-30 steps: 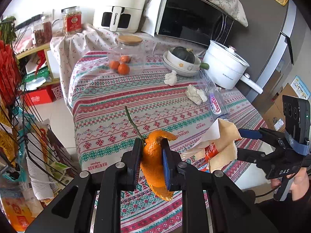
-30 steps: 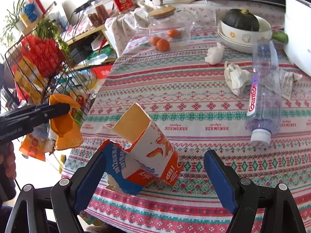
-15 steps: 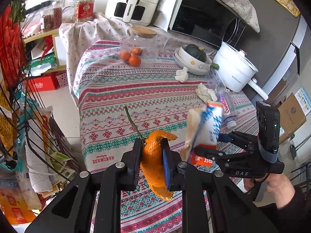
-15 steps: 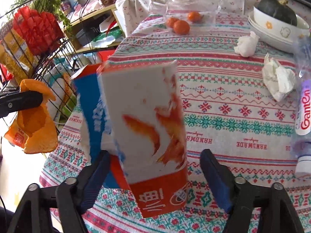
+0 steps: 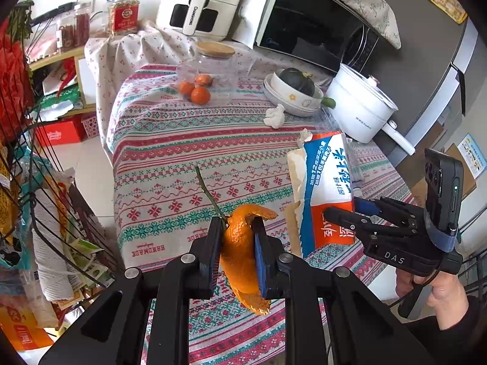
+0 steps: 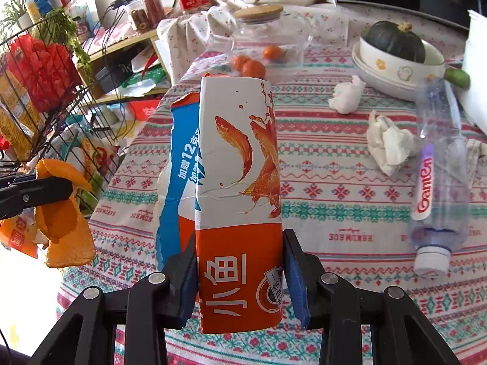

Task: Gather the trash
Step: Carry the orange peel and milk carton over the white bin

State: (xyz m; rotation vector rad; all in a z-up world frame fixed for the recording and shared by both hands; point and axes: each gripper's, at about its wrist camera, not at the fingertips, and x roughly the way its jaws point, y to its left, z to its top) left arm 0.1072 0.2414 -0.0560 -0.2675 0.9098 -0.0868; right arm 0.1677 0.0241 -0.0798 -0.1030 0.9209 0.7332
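Left tool (image 5: 236,248) — clenched on orange peel (image 5: 243,261), held above the bench (image 5: 170,152) edge. Right tool (image 6: 240,276) — jaws just closing, pads now pressing a torn carton (image 6: 240,200), upright over the patterned cloth. On the bench: 2 crumpled tissues (image 6: 388,143), 1 plastic bottle (image 6: 438,188).

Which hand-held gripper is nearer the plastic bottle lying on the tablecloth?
Right. The right hand-held gripper, clamping the carton, is just beside the plastic bottle; the left hand-held gripper, holding orange peel, is farther off.
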